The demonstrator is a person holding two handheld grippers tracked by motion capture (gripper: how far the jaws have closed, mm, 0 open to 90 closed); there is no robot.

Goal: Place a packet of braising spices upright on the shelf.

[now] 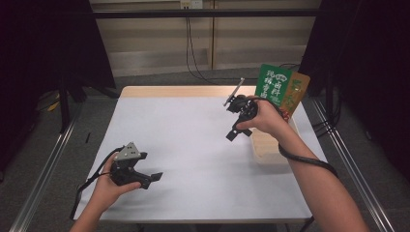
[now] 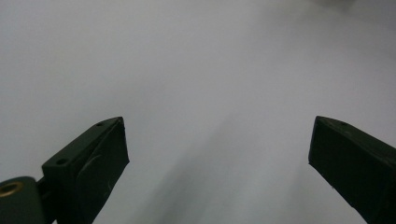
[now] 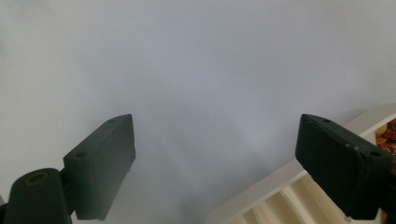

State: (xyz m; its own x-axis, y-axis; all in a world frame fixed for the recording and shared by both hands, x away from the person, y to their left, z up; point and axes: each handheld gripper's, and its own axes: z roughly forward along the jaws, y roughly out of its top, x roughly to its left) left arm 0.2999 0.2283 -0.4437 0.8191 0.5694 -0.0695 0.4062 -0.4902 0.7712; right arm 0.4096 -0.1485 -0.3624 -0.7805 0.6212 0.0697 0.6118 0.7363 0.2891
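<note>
Black jaws on the right gripper point(image 1: 233, 131) stand spread wide with nothing between them, hanging just beside the near edge of the wooden rack point(image 1: 265, 145) where the green packet point(image 1: 272, 85) stands upright at the far end. To pick it cleanly, I judge the hand should turn toward the packet and close on its top edge. The left gripper point(image 1: 151, 178), also spread and empty, hovers low over the white table point(image 1: 193, 145), well apart.

- The worktop point(image 1: 193, 140) is evenly lit from above; the surroundings to left and right fall into near black.
- Both gripper views are soft, their dark jaws slightly blurred.
- Faint, diffuse shadows streak the pale surface between the jaws.
</note>
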